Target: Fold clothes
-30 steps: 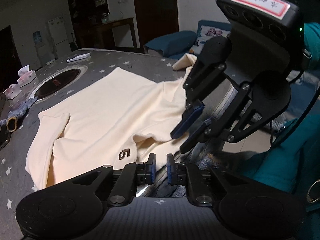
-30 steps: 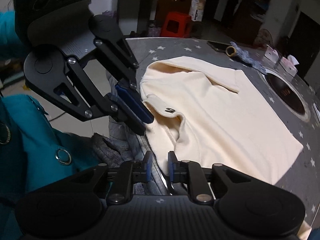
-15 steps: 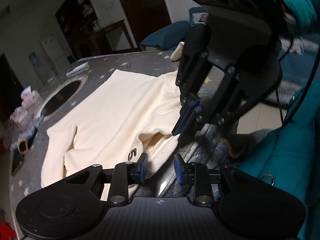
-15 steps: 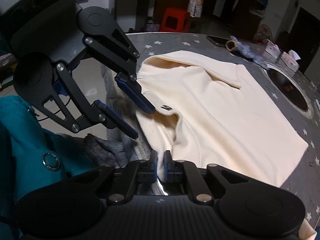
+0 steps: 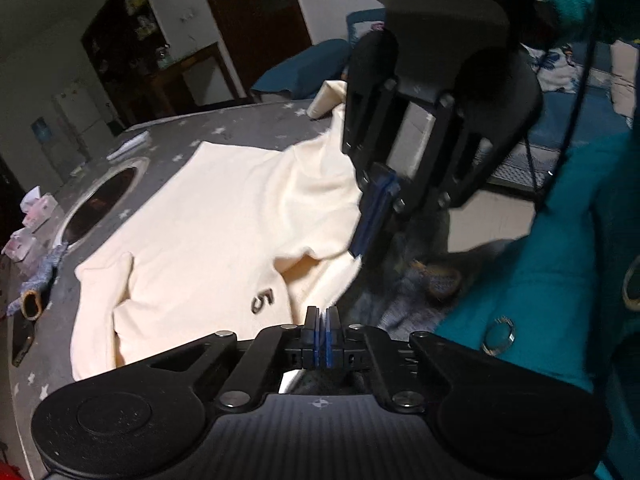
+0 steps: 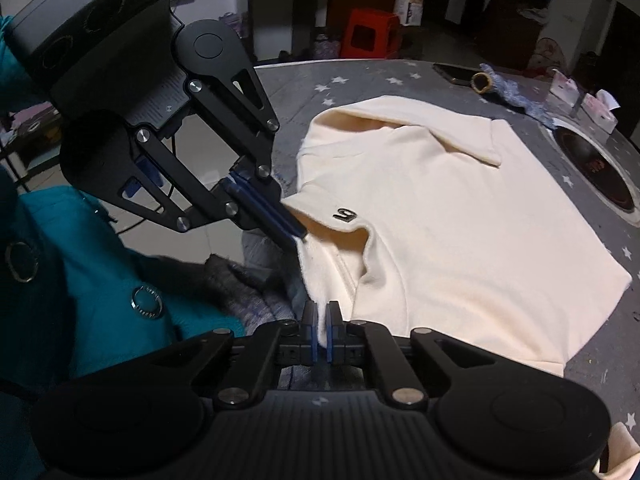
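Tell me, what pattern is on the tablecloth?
Grey tablecloth with white stars, clearest in the right wrist view.

Both tongs are pressed closed side by side, the left tongs (image 6: 294, 234) angled toward the right tongs (image 5: 358, 246).

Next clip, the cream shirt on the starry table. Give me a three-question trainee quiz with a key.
1. True or false: the left gripper is wide open.
2. Where does the right gripper meet the cream shirt? A) far hem B) near edge C) middle
3. Fill in: the dark mark on the shirt reads as the digit ___.

Key: 1 false; 2 B; 3 five (it appears upside down in the right wrist view).
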